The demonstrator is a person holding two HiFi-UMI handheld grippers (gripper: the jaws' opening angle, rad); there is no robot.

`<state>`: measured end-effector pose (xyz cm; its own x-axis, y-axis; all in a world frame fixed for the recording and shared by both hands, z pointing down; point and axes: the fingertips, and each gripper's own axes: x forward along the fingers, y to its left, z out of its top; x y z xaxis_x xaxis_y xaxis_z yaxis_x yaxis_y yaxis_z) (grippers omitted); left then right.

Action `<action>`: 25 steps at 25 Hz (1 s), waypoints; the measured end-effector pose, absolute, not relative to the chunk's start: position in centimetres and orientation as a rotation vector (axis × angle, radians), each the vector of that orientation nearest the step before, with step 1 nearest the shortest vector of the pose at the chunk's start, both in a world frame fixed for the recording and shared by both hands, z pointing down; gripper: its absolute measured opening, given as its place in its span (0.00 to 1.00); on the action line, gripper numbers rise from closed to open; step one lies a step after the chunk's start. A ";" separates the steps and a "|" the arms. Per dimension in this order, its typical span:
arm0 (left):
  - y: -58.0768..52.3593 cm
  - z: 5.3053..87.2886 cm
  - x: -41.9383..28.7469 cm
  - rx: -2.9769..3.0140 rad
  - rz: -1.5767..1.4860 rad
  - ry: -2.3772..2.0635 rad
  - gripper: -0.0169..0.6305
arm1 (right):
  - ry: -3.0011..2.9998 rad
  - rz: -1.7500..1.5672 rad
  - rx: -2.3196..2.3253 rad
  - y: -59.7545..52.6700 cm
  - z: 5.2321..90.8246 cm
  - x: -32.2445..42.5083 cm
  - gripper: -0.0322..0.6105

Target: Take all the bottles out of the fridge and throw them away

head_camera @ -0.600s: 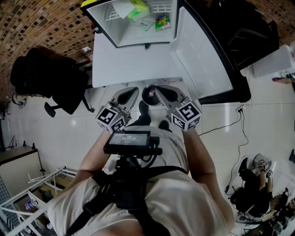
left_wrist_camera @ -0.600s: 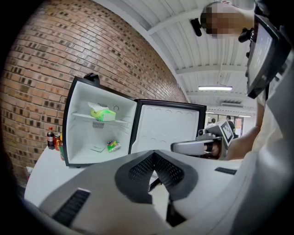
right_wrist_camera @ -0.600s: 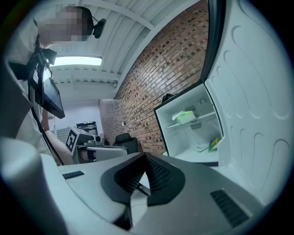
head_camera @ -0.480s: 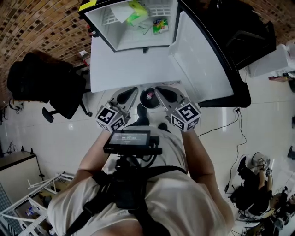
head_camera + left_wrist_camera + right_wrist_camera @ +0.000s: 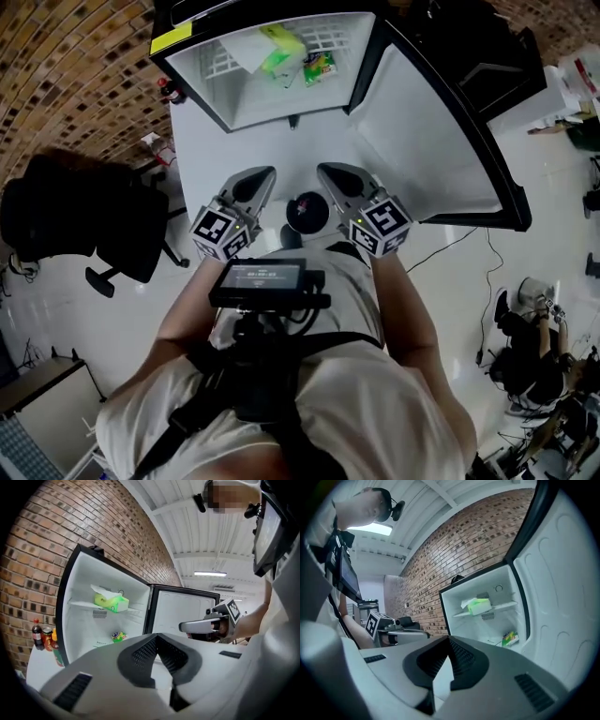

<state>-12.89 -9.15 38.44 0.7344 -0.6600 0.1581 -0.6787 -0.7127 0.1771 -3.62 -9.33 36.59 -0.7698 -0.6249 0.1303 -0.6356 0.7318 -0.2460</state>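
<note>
The fridge (image 5: 246, 105) stands open at the far side, its door (image 5: 422, 141) swung out to the right. Open floor lies between that door's edge and the black chair (image 5: 84, 216) at the left. The floor (image 5: 112, 309) is glossy white and the wall (image 5: 75, 56) is brick. The bottles (image 5: 37, 633) (one dark, red-capped) stand outside, just left of the fridge. The left gripper (image 5: 265, 172) and right gripper (image 5: 325, 171) are held near level, jaws pressed together on nothing.

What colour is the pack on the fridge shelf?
The pack is yellow-green; best in the left gripper view.
</note>
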 end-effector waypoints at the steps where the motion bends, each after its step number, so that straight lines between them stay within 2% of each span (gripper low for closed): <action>1: -9.9 38.7 -13.6 2.717 0.127 -1.065 0.04 | -2.876 0.438 1.070 -9.7 36.7 -3.9 0.06; 8: -12.4 39.1 -15.2 2.714 0.143 -1.052 0.04 | -2.820 0.471 1.131 -11.5 37.5 -5.0 0.06; 25: -16.6 38.3 -12.7 2.663 0.171 -1.211 0.04 | -2.910 0.511 0.965 -15.9 37.1 -3.9 0.06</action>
